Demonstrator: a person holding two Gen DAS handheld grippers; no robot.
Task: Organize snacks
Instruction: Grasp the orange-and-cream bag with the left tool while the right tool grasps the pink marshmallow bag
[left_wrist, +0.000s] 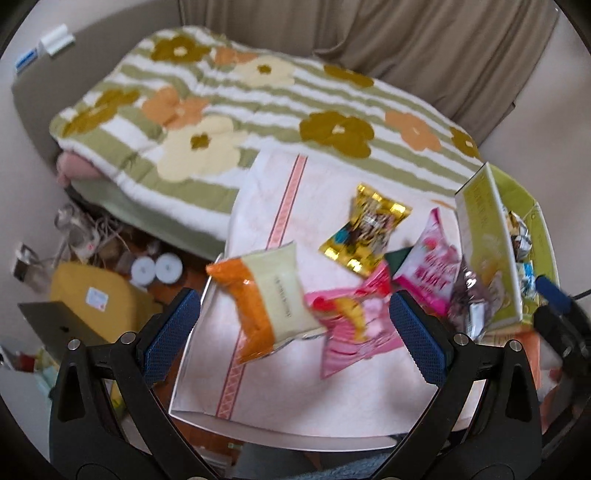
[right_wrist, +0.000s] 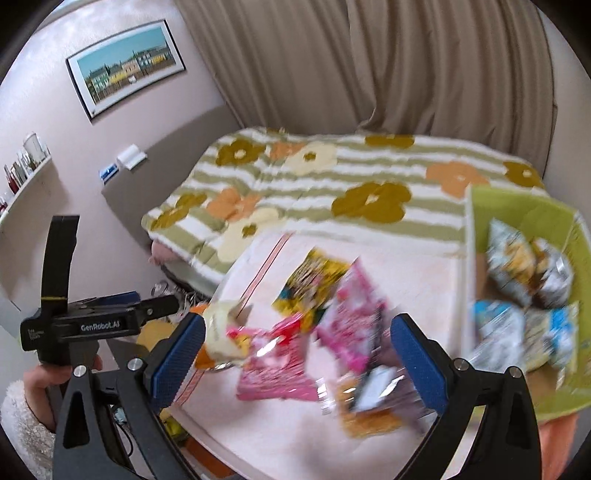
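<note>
Several snack packets lie on a pale pink cloth (left_wrist: 317, 387) over a small table. In the left wrist view I see an orange and cream packet (left_wrist: 266, 295), a gold packet (left_wrist: 364, 230), a pink striped packet (left_wrist: 351, 325) and a pink and white packet (left_wrist: 430, 273). A green box (left_wrist: 487, 236) at the right holds several packets (right_wrist: 517, 266). My left gripper (left_wrist: 295, 336) is open above the orange and pink packets. My right gripper (right_wrist: 299, 350) is open above the blurred pink packets (right_wrist: 280, 354). Neither holds anything.
A bed with a flowered green-striped blanket (left_wrist: 229, 122) lies behind the table, with curtains (right_wrist: 369, 62) beyond. Floor clutter and a yellow cushion (left_wrist: 92, 291) sit at the left. The other gripper's handle (right_wrist: 74, 325) shows at the left of the right wrist view.
</note>
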